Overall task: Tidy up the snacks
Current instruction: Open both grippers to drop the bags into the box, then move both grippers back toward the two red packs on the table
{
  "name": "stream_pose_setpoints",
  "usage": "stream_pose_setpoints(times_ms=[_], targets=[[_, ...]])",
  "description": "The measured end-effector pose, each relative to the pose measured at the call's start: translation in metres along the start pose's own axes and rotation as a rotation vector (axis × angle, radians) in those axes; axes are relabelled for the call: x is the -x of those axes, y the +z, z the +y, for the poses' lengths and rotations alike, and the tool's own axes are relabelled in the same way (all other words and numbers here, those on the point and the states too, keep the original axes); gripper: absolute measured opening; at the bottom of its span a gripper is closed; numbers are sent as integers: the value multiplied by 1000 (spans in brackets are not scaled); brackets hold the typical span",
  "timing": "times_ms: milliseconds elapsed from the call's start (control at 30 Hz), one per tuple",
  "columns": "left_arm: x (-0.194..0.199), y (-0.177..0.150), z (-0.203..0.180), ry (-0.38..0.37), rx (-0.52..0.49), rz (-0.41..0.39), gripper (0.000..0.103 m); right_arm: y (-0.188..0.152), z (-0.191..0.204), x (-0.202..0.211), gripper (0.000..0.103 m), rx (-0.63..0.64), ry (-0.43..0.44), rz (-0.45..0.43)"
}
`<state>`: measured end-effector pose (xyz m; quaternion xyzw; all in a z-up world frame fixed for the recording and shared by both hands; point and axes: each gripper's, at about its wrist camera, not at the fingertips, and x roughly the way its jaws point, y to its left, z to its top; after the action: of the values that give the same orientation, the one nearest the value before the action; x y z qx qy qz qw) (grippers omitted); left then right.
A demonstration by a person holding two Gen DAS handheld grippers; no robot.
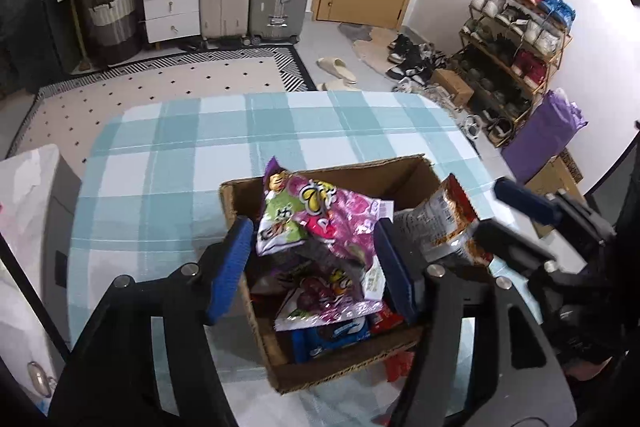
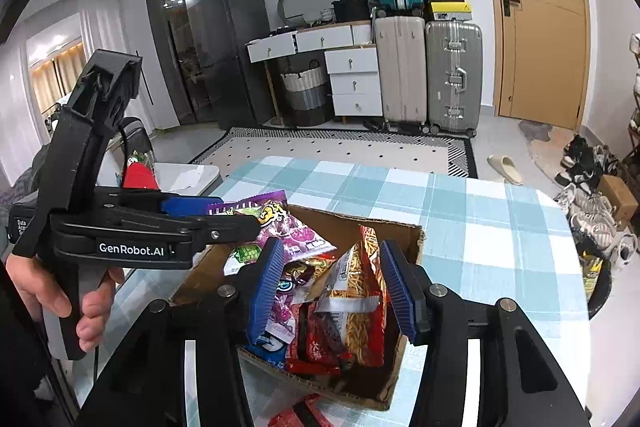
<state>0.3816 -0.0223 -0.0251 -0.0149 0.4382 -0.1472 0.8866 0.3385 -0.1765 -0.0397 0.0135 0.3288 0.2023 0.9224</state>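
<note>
Two hand-held grippers over one cardboard box (image 1: 404, 173) on your checked table (image 1: 168, 147). Left hand-held gripper (image 1: 316, 259): pads spread, pink snack bag (image 1: 340, 211) loose between them, atop the box's contents. Right hand-held gripper (image 2: 334, 287): pads spread around the red noodle-snack bag (image 2: 356, 291) standing in the box.

Left gripper (image 1: 316, 263) and right gripper (image 2: 334, 287) point downward, jaws parted.

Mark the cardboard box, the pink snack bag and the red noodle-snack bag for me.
cardboard box (image 1: 332, 367): left wrist view, near wall of the box.
pink snack bag (image 1: 340, 215): left wrist view, middle of the bag's front.
red noodle-snack bag (image 2: 360, 307): right wrist view, middle of the bag's printed front.
</note>
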Motion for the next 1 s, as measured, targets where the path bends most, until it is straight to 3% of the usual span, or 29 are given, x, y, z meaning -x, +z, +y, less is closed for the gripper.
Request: stream_pose_setpoints(times_ms=[167, 300, 500, 800, 1000], targets=[[19, -6, 4, 14, 15, -14, 67, 3, 3, 24, 54, -5, 3, -58], [40, -12, 7, 24, 30, -36, 69, 5, 9, 47, 65, -4, 7, -107], [85, -30, 9, 43, 53, -123, 79, 0, 21, 88, 74, -5, 24, -183], [145, -80, -1, 16, 1, -186, 83, -28, 31, 153, 87, -34, 30, -278], [168, -126, -11, -16, -19, -237, 99, -57, 35, 184, 94, -35, 7, -317]])
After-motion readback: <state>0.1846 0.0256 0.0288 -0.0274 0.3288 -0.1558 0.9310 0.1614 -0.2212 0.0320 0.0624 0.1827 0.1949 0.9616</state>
